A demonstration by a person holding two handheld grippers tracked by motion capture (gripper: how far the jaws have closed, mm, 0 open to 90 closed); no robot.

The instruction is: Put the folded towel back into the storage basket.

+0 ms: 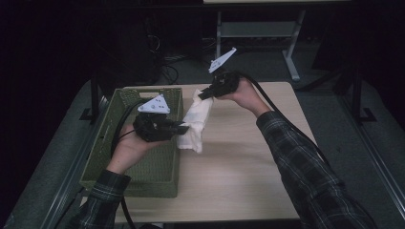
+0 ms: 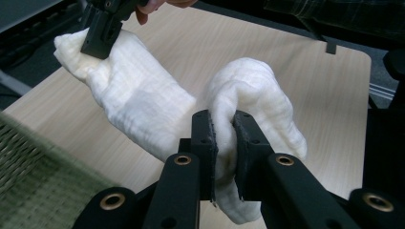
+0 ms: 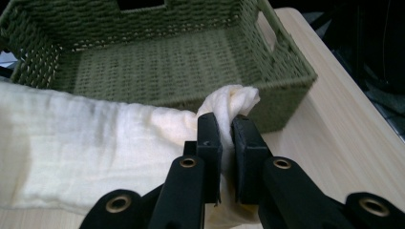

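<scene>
Up off the table, the left gripper [image 1: 184, 127] has its two black jaws pinched tight on one end of a soft white cloth [image 1: 195, 125]. At about one o'clock from it, the right gripper [image 1: 204, 93] is clamped on the other end. The cloth hangs between them above the pale wooden table [image 1: 239, 167]. A green woven basket [image 1: 114, 179] sits on the table at nine o'clock, just beside the cloth.
</scene>
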